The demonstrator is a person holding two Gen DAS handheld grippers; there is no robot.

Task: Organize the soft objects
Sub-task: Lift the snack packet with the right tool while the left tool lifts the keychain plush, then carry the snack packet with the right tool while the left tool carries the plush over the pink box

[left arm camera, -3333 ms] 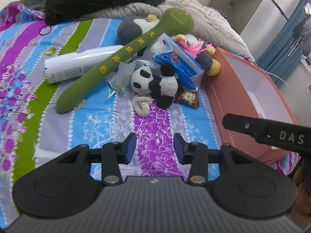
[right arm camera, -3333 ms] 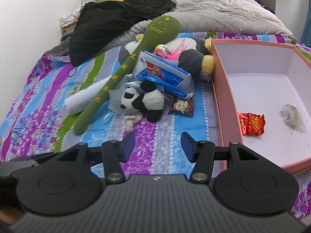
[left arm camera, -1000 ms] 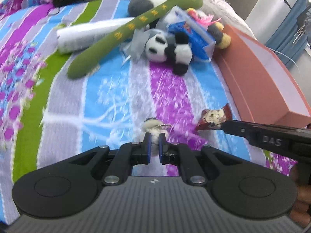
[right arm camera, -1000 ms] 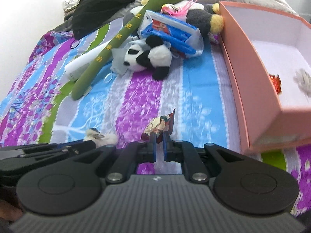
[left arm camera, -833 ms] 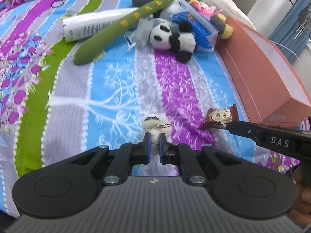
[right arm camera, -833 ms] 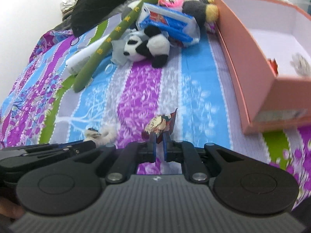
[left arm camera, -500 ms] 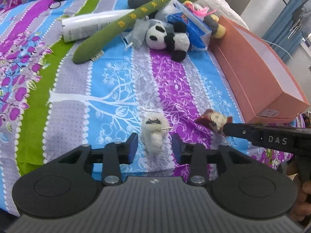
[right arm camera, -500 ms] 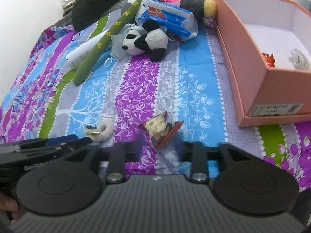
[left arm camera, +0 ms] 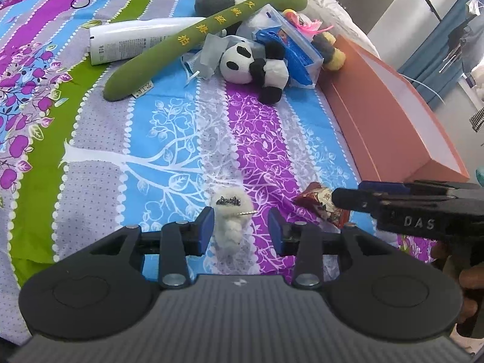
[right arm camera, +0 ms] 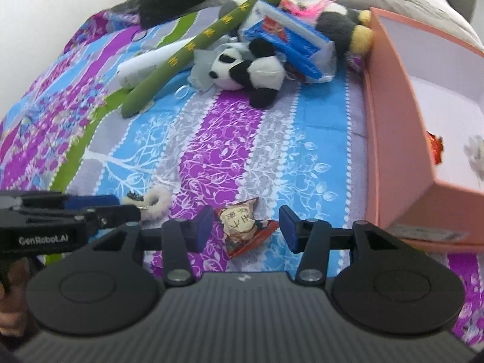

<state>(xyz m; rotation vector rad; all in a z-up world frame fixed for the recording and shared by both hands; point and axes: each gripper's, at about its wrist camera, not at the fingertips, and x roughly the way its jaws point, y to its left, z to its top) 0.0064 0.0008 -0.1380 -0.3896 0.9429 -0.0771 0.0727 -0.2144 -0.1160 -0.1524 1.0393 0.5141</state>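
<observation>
A: Placement is judged to be the step in hand. In the left wrist view, the left tool is seen spread wide with nothing gripped; the white fluffy keychain lies on the bedsheet between its blue pads, and no contact with either pad can be made out.

B: And the rest of that view?

A: The right tool is shown from the side, so its opening cannot be judged there; the snack packet lies just beneath its tip. Further up the bed, the panda plush, the green plush mallet and a white tube are heaped together. Only the outer wall of the pink box is shown.

B: What is added by the right wrist view?

A: There the right tool is seen spread wide and empty, with the snack packet lying flat on the sheet between its pads. The inside of the pink box is revealed: a red wrapper and a small white fluffy item are already held in it. The keychain appears beside the left tool.

B: The next move?

A: A fresh grasp is likely called for, either on these two small things or on the panda plush. The pile is tangled, so one item should be singled out cleanly.
</observation>
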